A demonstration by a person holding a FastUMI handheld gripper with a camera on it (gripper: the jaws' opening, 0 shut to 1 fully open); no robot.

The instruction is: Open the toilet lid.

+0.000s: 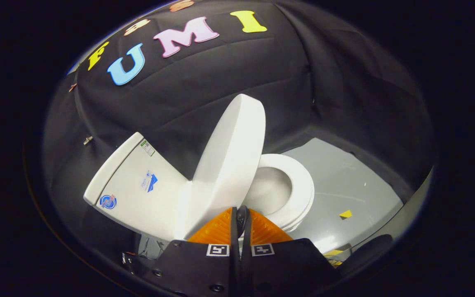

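Observation:
A white toilet stands on the grey floor, seen tilted. Its lid [229, 165] is raised, standing nearly upright between the tank [138, 181] and the seat [299, 185]. The seat ring lies down over the bowl [268, 192], whose inside shows. My gripper [241, 212] is shut, its two fingers pressed together with nothing between them. The tips sit just below the lid's lower edge, near where the lid meets the seat; I cannot tell whether they touch it.
Beyond the seat spreads the grey floor [344, 177], with a small yellow mark [345, 213] on it. Black cloth walls close in behind the tank and around the floor. A metal clip [88, 140] hangs on the cloth past the tank.

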